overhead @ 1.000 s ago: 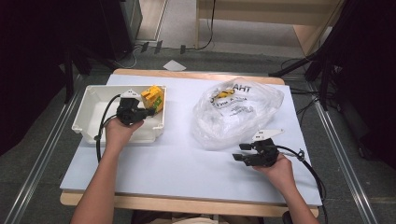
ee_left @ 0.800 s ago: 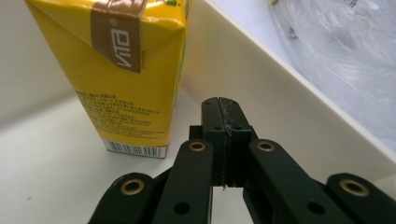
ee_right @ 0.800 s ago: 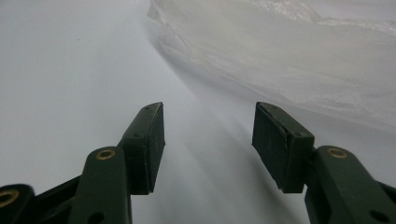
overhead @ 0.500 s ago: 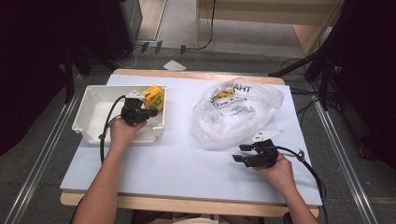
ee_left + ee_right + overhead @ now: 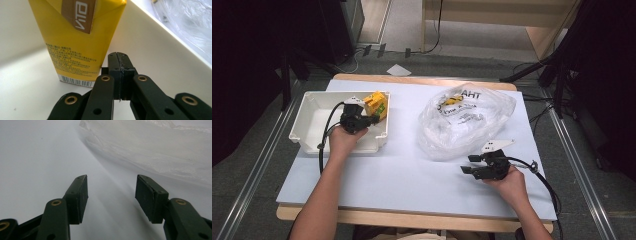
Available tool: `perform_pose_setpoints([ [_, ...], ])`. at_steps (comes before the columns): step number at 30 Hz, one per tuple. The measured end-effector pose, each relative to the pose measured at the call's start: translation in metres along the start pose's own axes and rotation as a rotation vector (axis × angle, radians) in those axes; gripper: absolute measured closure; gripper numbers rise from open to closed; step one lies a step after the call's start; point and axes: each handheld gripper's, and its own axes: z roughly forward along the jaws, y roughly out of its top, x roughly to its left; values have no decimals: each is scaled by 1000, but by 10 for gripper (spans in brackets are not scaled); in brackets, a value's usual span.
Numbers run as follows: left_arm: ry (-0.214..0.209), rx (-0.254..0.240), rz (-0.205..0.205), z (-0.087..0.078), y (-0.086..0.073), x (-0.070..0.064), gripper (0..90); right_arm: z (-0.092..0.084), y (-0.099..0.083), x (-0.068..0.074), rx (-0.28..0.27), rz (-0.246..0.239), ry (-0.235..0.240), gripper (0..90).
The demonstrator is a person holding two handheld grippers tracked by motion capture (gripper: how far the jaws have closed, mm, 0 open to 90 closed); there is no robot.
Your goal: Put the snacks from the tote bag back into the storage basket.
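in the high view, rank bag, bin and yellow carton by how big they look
1. bag, largest, though close to the bin
2. bin, partly hidden by the left hand
3. yellow carton, clearly smallest, standing in the bin's right end

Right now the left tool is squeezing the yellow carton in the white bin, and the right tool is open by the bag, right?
Not quite. The left tool is shut on nothing; the carton stands beside it in the bin, as the left gripper view shows. The right tool is open by the bag.
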Motion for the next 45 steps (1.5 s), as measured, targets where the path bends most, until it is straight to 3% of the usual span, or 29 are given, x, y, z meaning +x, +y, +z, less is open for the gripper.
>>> perform_pose_setpoints([
  [33, 31, -29, -64, -7, -3, 21, 900, 1, 0, 0, 3, 2, 2, 447],
  [45, 41, -32, -107, -7, -3, 30, 900, 1, 0, 0, 4, -2, 4, 448],
])
